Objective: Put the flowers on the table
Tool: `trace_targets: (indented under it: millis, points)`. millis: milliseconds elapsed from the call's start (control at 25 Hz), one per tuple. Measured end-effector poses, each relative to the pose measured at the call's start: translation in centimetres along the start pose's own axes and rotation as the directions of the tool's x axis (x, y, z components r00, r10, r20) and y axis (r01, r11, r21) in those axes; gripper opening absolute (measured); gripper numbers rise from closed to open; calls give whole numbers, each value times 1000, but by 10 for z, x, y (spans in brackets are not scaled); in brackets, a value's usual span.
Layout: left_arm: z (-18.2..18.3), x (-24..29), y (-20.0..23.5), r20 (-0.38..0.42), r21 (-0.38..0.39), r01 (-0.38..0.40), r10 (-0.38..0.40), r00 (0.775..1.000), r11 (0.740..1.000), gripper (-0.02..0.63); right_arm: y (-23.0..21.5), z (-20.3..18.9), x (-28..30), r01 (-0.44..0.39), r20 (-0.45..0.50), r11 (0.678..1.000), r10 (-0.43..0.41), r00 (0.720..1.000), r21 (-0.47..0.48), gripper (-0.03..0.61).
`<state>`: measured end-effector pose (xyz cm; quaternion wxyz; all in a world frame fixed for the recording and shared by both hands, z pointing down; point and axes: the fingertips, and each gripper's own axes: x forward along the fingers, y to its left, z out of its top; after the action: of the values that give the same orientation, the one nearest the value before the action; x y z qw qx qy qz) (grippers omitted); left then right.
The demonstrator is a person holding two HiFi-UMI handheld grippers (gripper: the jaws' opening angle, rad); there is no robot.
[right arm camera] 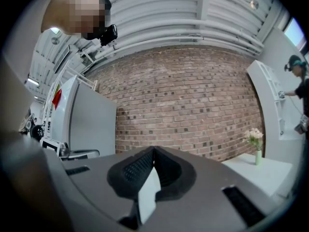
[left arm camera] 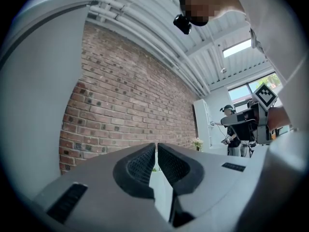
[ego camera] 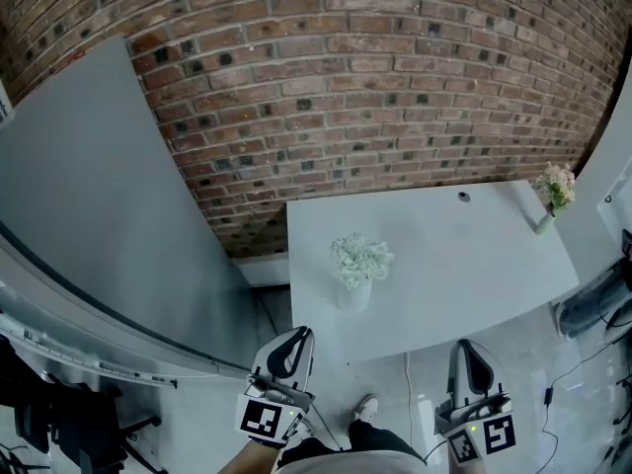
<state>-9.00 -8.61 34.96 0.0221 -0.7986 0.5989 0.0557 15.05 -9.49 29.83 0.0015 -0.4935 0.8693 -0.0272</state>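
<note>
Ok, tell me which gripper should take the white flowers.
Probably left: the white flowers stand nearer the left gripper than the right gripper. Both are shut and empty.

A red-brown brick wall (ego camera: pixel 346 67) speckled with darker bricks closes the back of the room. A tall, plain grey panel (ego camera: pixel 89 196) stands in front of its left part, and to the right of that a white table (ego camera: pixel 464 265) stands close to the wall's foot. The floor (ego camera: pixel 533 363) is pale grey, with thin cables (ego camera: pixel 546 395) lying on it at the right. A black office chair (ego camera: pixel 89 428) stands at the lower left. The white ceiling (right arm camera: pixel 193 8) carries pipes and beams. Daylight comes through a window (left arm camera: pixel 246 88) beyond a tall white cabinet (left arm camera: pixel 203 122).
</note>
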Motion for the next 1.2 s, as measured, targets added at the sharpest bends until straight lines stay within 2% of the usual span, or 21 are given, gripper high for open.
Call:
trace_targets:
  millis: [440,640,840,1200]
  points:
    - [4,-35,16,-6,-49,-2,2,1000,999,8,33,-3,-1,-15,-14,1000,15,1000,-4,17]
    - [8,-42,14,-2,-28,10,-10,1000,1000,8,45,-10,0,-10,-38,1000,9,999,-8,17]
    - [8,-47,21,1,-45,13,-13,1000,999,8,53,-5,3,-1,-32,999,0,999,-35,17]
    - [10,-44,26,7,-17,29,-29,1000,999,8,59,-1,14,-8,-24,999,8,1000,-36,17]
